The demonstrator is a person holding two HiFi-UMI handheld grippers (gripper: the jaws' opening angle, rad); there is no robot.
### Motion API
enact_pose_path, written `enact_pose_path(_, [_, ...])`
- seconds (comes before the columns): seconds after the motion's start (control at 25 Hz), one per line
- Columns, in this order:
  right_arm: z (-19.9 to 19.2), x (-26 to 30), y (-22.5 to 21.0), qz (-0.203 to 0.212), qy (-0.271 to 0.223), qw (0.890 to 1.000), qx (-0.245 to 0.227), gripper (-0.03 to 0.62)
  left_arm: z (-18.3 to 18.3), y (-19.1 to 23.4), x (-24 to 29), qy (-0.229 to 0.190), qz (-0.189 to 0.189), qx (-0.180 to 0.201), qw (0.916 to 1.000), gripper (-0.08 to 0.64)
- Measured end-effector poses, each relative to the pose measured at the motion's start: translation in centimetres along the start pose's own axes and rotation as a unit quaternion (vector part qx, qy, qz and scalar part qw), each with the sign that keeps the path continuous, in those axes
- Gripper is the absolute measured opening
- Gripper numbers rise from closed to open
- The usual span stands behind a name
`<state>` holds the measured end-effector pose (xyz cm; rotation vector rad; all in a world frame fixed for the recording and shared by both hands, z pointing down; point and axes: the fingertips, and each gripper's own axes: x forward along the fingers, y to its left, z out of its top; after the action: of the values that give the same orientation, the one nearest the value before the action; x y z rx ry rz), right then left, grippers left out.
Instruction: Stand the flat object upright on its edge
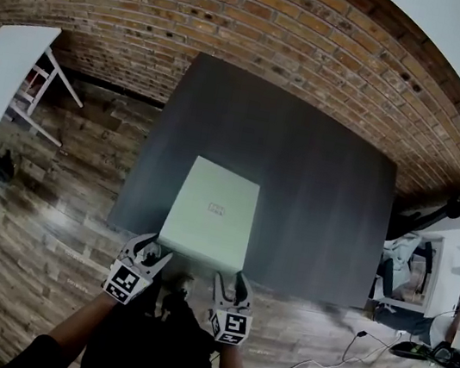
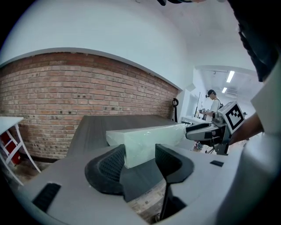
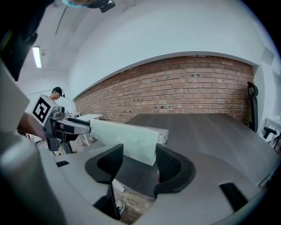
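Your left hand-held gripper (image 1: 152,249) sits at the 7 o'clock corner of the pale flat box (image 1: 211,210), and your right hand-held gripper (image 1: 230,279) at the 5 o'clock corner. Both gripper views show the jaws wide and closed on their corner. The box lies toward the 6 o'clock edge of the dark worktop (image 1: 324,195). Its near side is lifted a little, and its 12 o'clock edge seems to be down on the surface. Treat that far edge as the hinge. Raise both corners at the same rate so the box does not twist. Press toward 12 o'clock only enough to stop the hinge edge skating away. The wrapping looks slick, so grip the corners firmly. As the box nears vertical, slow down and steady it before letting go.
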<state>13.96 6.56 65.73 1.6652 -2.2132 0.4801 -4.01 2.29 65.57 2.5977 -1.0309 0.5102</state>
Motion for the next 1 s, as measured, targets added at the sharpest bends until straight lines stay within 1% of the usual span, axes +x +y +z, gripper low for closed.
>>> enact_pose_path(0.16, [1.5, -0.4, 0.1, -0.005, -0.014, 1.0, 0.0, 0.238, 0.9, 0.0, -0.5, -0.009, -0.01, 0.0, 0.9999, 0.21])
enact_pose_path(0.32, [2.9, -0.7, 0.0, -0.004, -0.025, 1.0, -0.01, 0.238, 2.2, 0.0, -0.8, -0.016, -0.018, 0.007, 0.9997, 0.21])
enact_pose_path(0.56, [5.0, -0.7, -0.2, -0.006, -0.042, 0.999, -0.016, 0.238, 4.1, 0.4, -1.0, -0.029, -0.032, 0.021, 0.9988, 0.21])
enact_pose_path(0.72, [6.6, -0.5, -0.3, -0.001, -0.067, 0.998, -0.013, 0.238, 5.3, 0.5, -1.1, -0.039, -0.044, 0.036, 0.9976, 0.221])
enact_pose_path(1.0, [8.6, -0.3, 0.4, 0.018, -0.085, 0.996, -0.032, 0.238, 7.3, 1.7, -1.7, -0.061, -0.029, 0.044, 0.9968, 0.222])
